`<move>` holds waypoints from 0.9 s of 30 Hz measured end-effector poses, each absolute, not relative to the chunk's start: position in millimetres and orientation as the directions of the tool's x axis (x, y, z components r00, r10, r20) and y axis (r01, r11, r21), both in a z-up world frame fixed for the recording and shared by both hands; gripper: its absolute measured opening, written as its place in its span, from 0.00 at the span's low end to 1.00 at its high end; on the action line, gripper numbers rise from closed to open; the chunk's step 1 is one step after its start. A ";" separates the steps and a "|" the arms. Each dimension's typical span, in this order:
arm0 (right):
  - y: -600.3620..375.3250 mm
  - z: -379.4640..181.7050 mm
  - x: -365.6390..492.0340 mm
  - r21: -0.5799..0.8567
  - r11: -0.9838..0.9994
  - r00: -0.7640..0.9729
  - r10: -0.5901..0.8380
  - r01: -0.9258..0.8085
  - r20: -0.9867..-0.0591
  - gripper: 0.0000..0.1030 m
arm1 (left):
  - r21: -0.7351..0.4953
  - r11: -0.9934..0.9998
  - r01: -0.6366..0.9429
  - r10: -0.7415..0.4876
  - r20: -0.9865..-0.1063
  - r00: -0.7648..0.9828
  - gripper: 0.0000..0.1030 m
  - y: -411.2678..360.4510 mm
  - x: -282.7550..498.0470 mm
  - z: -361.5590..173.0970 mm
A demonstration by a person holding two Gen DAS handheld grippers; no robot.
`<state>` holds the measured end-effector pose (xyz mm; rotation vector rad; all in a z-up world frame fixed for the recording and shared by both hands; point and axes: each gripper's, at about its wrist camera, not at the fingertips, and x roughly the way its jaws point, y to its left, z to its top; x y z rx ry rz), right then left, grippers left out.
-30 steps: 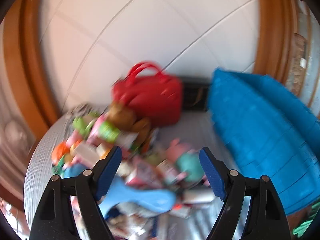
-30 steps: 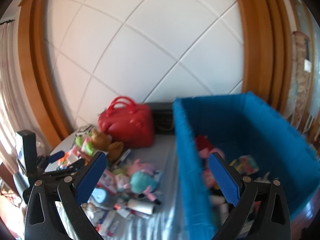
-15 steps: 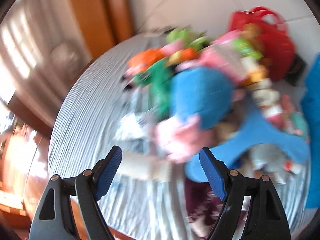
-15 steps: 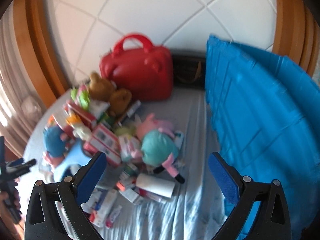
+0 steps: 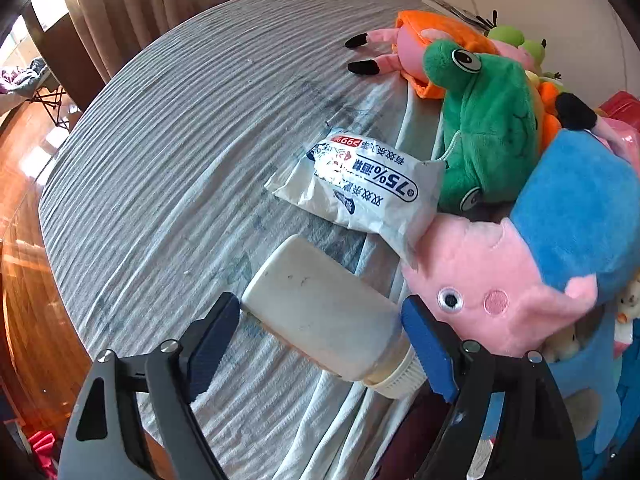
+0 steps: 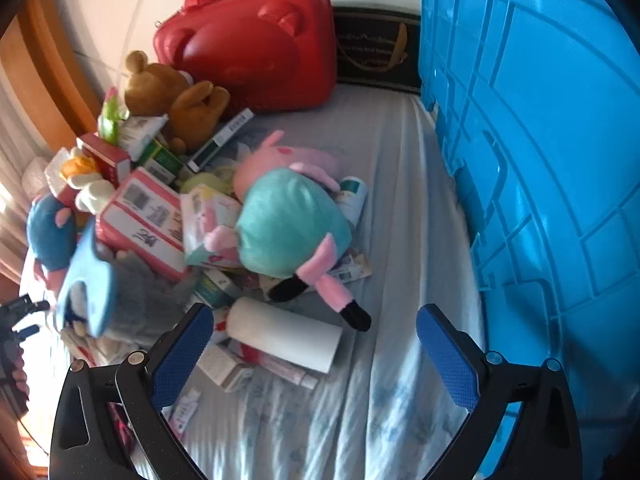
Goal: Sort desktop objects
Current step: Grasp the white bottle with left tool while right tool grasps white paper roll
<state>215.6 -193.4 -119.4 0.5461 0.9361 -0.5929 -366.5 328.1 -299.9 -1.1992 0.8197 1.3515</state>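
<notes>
Left gripper (image 5: 320, 324) pointed down at white bottle (image 5: 324, 314); jaws spread, just widened further, bottle lying between them, pads not pressing. Bottle lies on striped cloth of desk (image 5: 168, 128), beside wipes packet (image 5: 360, 184) and pink plush (image 5: 500, 292). Right gripper (image 6: 314, 344) held above white roll (image 6: 286, 338), jaws released, empty. Blue bin (image 6: 540, 140) seen at desk's right edge.

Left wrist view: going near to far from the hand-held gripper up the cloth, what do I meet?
White bottle lying between the open jaws of the left hand-held gripper → white wipes packet → green frog plush → orange-hooded pink plush.
</notes>
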 end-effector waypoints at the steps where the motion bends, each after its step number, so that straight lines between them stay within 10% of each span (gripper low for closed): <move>1: -195.8 -122.6 216.6 0.174 0.714 0.457 -0.225 0.679 -0.861 1.00 | -0.141 -0.151 -0.978 0.270 -0.958 0.096 0.83 331.1 -362.5 -302.5; 15: -188.5 -173.5 240.2 0.137 0.768 0.377 -0.145 0.626 -0.915 1.00 | 0.030 0.234 -0.972 0.306 -0.951 0.044 0.84 293.5 -338.0 -303.9; 18: -179.8 -183.4 249.2 0.089 0.800 0.342 -0.151 0.594 -0.927 0.80 | 0.044 0.217 -0.975 0.283 -0.959 0.020 0.84 294.6 -334.0 -307.5; 24: -166.5 -196.2 268.3 0.071 0.850 0.344 -0.133 0.521 -0.930 0.88 | 0.006 0.233 -0.972 0.219 -0.975 0.046 0.79 290.9 -322.2 -317.2; 27: -159.5 -205.7 273.2 0.004 0.860 0.273 -0.158 0.511 -0.949 0.72 | 0.037 0.318 -0.947 0.259 -0.965 0.049 0.70 278.2 -314.1 -308.5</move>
